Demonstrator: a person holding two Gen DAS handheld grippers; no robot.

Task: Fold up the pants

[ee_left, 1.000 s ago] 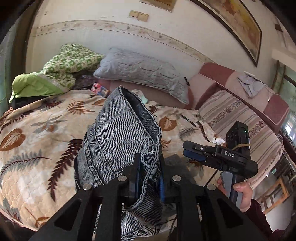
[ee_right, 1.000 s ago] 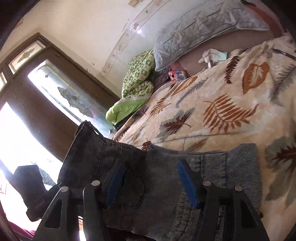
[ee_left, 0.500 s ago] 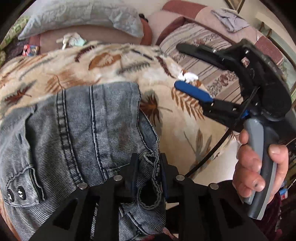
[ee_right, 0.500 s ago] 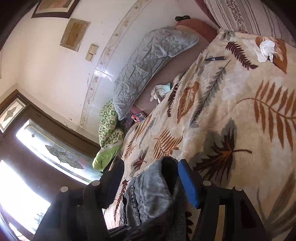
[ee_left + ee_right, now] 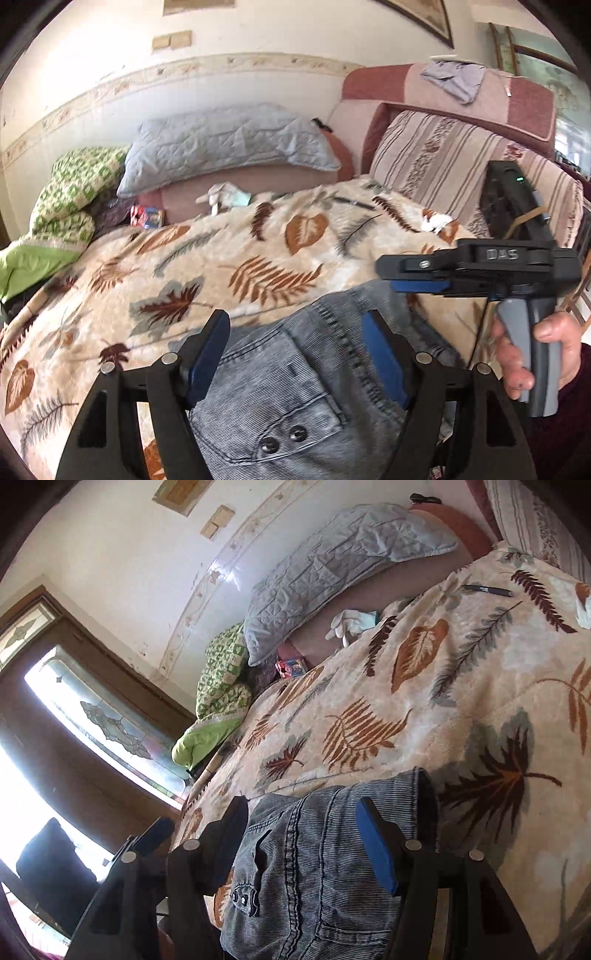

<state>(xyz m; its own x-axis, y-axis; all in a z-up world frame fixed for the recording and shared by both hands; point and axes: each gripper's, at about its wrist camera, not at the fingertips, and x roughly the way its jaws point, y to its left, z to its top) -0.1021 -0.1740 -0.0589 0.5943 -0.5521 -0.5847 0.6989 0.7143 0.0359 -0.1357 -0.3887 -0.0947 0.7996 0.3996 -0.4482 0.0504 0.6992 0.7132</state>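
Where lettering shows, right hand-held gripper (image 5: pixel 413 275) reads "DAS" (embossed, black).

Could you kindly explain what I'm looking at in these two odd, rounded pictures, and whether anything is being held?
No robot here: a person carries two handheld pincer tools, each with a wide-angle camera looking along its fingers. One picture comes from the left gripper, the other from the right gripper. Grey jeans lie folded on a leaf-patterned blanket covering a bed, with a grey pillow behind. The left jaws have just been opening; denim lies between them, unpinched. The right jaws also stand open, so nothing is held.
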